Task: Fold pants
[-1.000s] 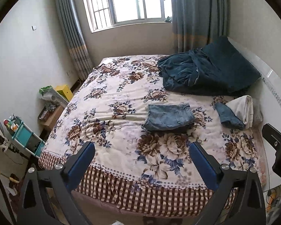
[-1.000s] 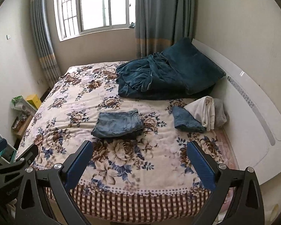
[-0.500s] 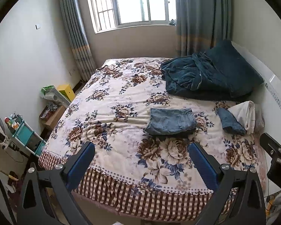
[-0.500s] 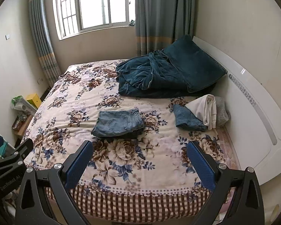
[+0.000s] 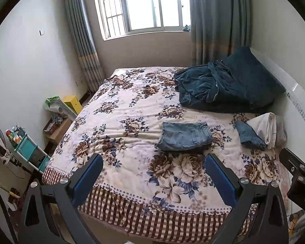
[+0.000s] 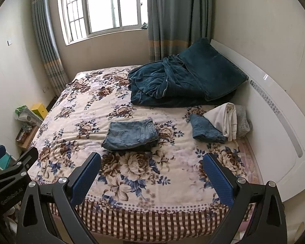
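Note:
A pair of blue denim pants [image 5: 185, 136] lies folded into a flat rectangle in the middle of the floral bed [image 5: 120, 109]; it also shows in the right wrist view [image 6: 131, 135]. My left gripper [image 5: 152, 169] is open and empty, held back over the bed's near edge, apart from the pants. My right gripper [image 6: 151, 167] is open and empty too, at the same distance. The right gripper's body shows at the right edge of the left wrist view [image 5: 299, 174].
A small pile of folded clothes [image 6: 219, 125], blue, white and grey, lies by the white headboard [image 6: 278, 122]. A dark teal blanket and pillow [image 6: 185, 81] fill the far right of the bed. A shelf and boxes [image 5: 28, 142] stand on the floor at left.
Both grippers have drawn back and risen a little from the bed, so the view tilts up toward the window. The folded pants have not moved. Both grippers stay open.

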Demonstrator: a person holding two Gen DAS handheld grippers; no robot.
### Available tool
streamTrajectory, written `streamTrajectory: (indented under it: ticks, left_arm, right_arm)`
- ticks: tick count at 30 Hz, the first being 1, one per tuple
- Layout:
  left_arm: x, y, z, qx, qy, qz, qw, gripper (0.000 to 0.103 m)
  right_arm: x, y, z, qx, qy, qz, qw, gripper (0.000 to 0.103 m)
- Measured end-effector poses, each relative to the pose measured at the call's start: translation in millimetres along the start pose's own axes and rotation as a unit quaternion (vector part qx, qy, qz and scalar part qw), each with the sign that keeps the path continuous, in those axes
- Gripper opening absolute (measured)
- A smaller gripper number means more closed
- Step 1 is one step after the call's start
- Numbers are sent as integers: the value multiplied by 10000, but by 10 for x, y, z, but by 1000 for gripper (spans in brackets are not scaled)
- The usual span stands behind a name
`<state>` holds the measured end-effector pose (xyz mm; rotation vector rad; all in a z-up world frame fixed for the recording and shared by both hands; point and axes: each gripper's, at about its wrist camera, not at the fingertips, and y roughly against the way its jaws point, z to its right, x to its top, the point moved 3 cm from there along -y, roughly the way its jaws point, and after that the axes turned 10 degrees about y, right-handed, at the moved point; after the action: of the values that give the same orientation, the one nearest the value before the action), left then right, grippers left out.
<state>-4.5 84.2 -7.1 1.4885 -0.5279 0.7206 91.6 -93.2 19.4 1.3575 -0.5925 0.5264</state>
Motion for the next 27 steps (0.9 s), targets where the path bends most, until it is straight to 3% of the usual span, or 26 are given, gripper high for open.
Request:
streamTrajectory:
  ticks: [27]
  left_arm:
    - [105,88,-31,-72,76,90,9999,103]
  right_arm:
    - [20,51,-94,114,17,-12,9999,102]
